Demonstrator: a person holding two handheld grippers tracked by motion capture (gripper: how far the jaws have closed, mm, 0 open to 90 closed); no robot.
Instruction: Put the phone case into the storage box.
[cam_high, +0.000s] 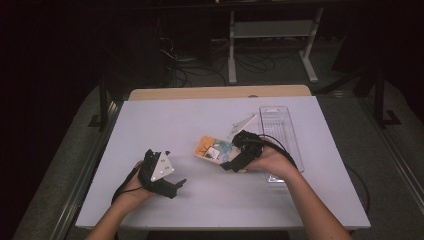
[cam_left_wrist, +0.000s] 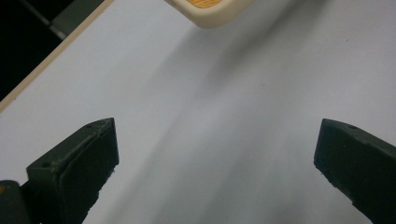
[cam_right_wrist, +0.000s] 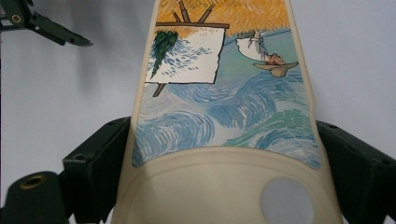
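The left claw (cam_high: 176, 184) sits low over the near left part of the white surface (cam_high: 165, 120). Its jaws are wide apart and hold nothing. In the left gripper view there is bare white surface between them. A cream corner of the painted case (cam_left_wrist: 212, 11) peeks in at the top of that view. The tan edge of the surface runs along the upper left there, with dark floor past it.

Lots of open room lies around the left claw, to its left and toward the far edge.

Near the middle of the surface is the painted case (cam_high: 215, 149). It is flat, with a cream rim and a picture in blue, orange and white. It lies flat and looks closed, so I cannot tell what is inside.

The right claw (cam_high: 229, 166) is at the near right end of the case. In the right gripper view its jaws sit on both sides of the case (cam_right_wrist: 219, 116), close against the cream rim, holding it.

Just right of that hand is a clear plastic tray (cam_high: 277, 120), long and thin. It looks empty. It lies close to the right edge of the surface.
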